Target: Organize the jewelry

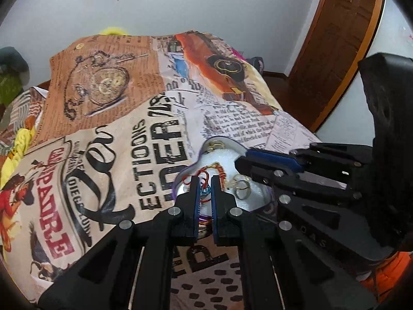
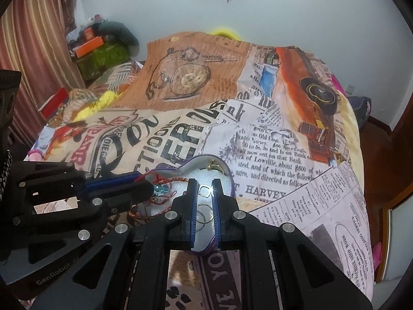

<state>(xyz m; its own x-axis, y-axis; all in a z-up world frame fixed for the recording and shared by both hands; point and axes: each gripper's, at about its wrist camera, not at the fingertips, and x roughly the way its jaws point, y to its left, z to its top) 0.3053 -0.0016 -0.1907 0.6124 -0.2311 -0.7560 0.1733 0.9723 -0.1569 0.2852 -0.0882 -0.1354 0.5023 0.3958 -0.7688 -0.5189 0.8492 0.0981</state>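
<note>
A purple heart-shaped tin (image 1: 187, 171) (image 2: 227, 168) lined with white foam lies on the printed bedspread. It holds a red and orange cord bracelet (image 1: 219, 169) (image 2: 167, 182) with a blue charm (image 1: 205, 190) (image 2: 161, 189), gold rings (image 1: 241, 188) (image 2: 205, 190) and a gold piece at the far end (image 1: 218, 144) (image 2: 215, 166). My left gripper (image 1: 205, 180) hangs over the tin, jaws a narrow gap apart around the charm and cord. My right gripper (image 2: 205, 183) is over the rings, jaws slightly apart around one ring.
The bedspread (image 1: 144, 139) (image 2: 271, 134) covers the bed. A wooden door (image 1: 340, 44) stands at the right. Boxes and clutter (image 2: 98, 49) sit by a striped curtain (image 2: 33, 51) at the far left. Yellow cloth (image 1: 20, 142) (image 2: 100, 103) lies at the bed's left side.
</note>
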